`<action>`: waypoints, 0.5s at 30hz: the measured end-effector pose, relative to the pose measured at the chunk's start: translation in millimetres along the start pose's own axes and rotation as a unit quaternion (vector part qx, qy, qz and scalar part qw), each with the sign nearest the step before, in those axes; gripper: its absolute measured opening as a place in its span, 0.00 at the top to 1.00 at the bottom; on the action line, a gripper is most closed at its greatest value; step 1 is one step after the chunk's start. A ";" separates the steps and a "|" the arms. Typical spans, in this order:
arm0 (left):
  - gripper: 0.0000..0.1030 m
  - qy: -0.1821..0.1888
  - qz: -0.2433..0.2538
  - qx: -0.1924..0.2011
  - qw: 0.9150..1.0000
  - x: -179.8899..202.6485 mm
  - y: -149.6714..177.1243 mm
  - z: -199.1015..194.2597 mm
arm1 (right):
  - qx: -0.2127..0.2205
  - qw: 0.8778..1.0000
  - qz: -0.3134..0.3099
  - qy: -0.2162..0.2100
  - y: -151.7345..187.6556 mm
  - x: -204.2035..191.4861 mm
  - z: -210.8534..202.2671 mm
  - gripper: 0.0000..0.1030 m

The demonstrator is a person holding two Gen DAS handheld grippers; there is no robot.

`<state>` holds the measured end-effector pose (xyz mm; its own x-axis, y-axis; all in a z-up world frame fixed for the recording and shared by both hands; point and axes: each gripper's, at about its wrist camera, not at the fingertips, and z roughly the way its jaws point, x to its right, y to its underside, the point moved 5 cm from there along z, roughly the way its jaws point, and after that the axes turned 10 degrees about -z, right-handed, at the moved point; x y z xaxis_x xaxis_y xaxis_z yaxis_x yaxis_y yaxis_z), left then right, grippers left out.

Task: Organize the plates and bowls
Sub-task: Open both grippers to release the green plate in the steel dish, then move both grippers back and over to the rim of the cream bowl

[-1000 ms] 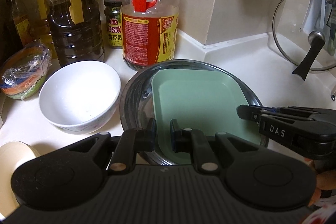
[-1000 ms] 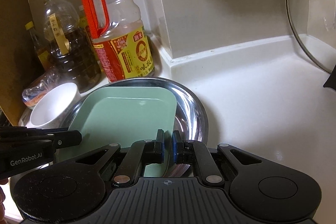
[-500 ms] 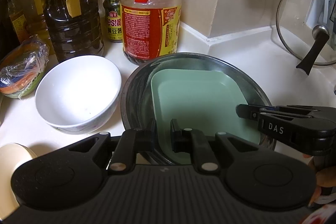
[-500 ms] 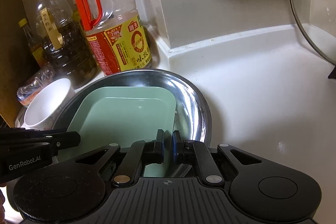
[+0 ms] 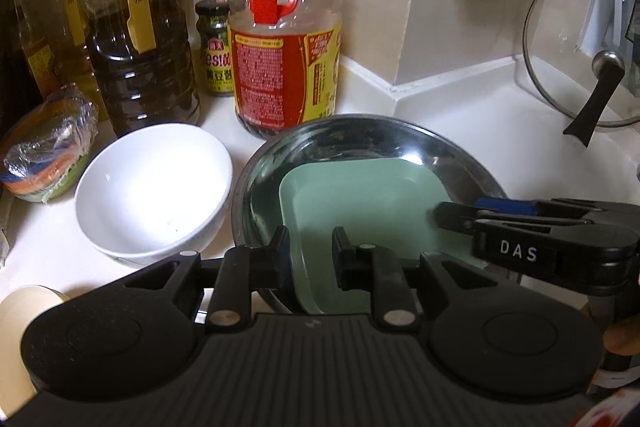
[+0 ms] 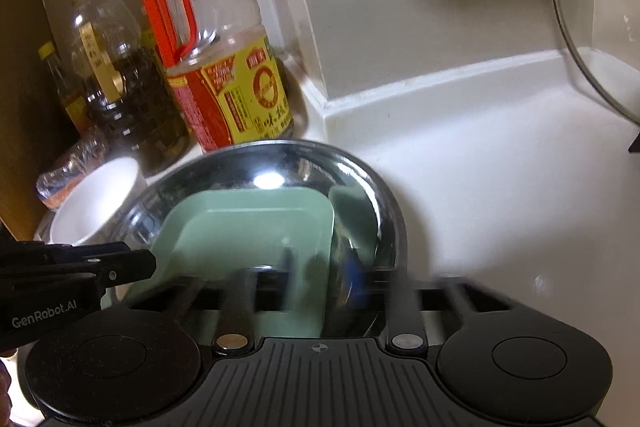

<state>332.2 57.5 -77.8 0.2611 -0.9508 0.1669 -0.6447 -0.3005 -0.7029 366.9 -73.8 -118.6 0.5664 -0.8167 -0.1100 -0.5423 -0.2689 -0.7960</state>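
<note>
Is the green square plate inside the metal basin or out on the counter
Inside. The green plate lies within the metal basin, whose shiny rim curves around its far corners in both wrist views.

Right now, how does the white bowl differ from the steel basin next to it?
The white bowl is empty; the steel basin holds a square green plate. The bowl is matte white, the basin shiny and mirror-like. The bowl looks smaller and narrower, the basin wider. Neither gripper is near the bowl, while the left gripper and right gripper both straddle the plate's rim in the basin. Both vessels are round, upright and on the white counter.
</note>
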 end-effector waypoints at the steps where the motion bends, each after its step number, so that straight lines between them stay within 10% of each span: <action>1: 0.81 0.001 0.000 0.002 1.000 1.1 -0.6 -2.5 | 0.006 1.000 -0.002 0.000 -1.4 -0.7 -3.5 0.45; 15: 0.78 0.027 0.008 0.038 0.999 13.9 10.1 -68.2 | 0.049 0.998 0.030 -0.019 3.4 3.6 -73.3 0.42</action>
<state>280.4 36.1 -35.4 0.2113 -0.9586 0.1909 -0.5914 -0.2809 -0.7559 321.6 -115.1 -78.1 0.5587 -0.8095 -0.1806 -0.5144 -0.1674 -0.8411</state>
